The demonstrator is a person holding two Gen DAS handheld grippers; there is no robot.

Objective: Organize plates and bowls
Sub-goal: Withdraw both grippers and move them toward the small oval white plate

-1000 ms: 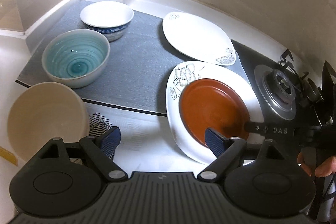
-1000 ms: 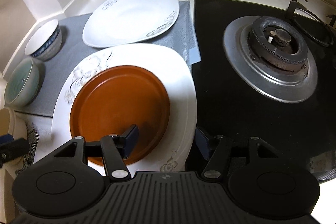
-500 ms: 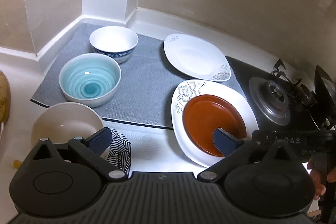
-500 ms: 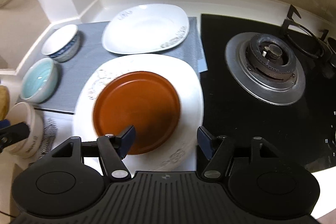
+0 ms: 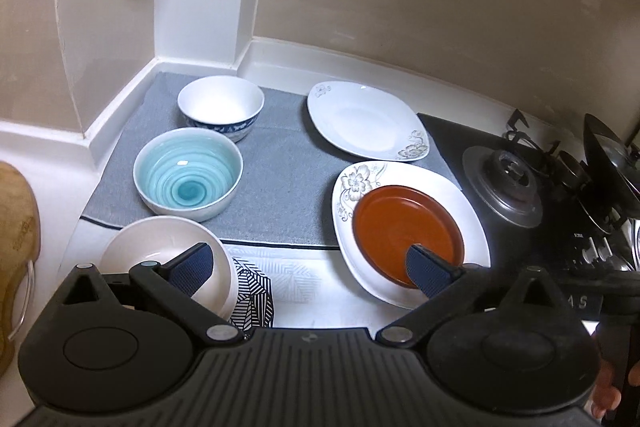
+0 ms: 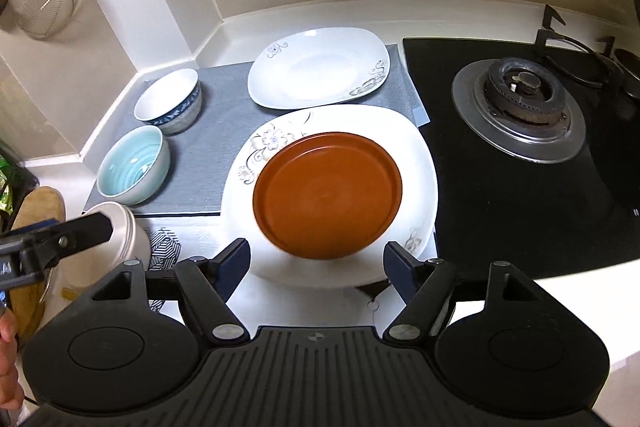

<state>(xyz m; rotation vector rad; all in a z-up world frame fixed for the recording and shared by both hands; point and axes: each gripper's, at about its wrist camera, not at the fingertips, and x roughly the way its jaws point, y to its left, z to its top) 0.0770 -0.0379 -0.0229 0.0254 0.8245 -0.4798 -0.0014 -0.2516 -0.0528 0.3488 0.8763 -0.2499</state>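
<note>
Beside the stove (image 6: 520,107), on the tabletop (image 5: 304,275), the brown plate (image 6: 328,195) lies on the large flowered plate (image 6: 420,155); a second white plate (image 6: 316,67) sits behind them. We hover both grippers empty: left gripper (image 5: 312,267) with fingers wide, right gripper (image 6: 316,263) with fingers opening and nothing between them. We judge one stacking step done. Next likely comes nesting the cream bowl (image 5: 160,247), teal bowl (image 5: 188,175) and blue-rimmed bowl (image 5: 220,107), left of the plates, which calls for a rim grasp.
</note>
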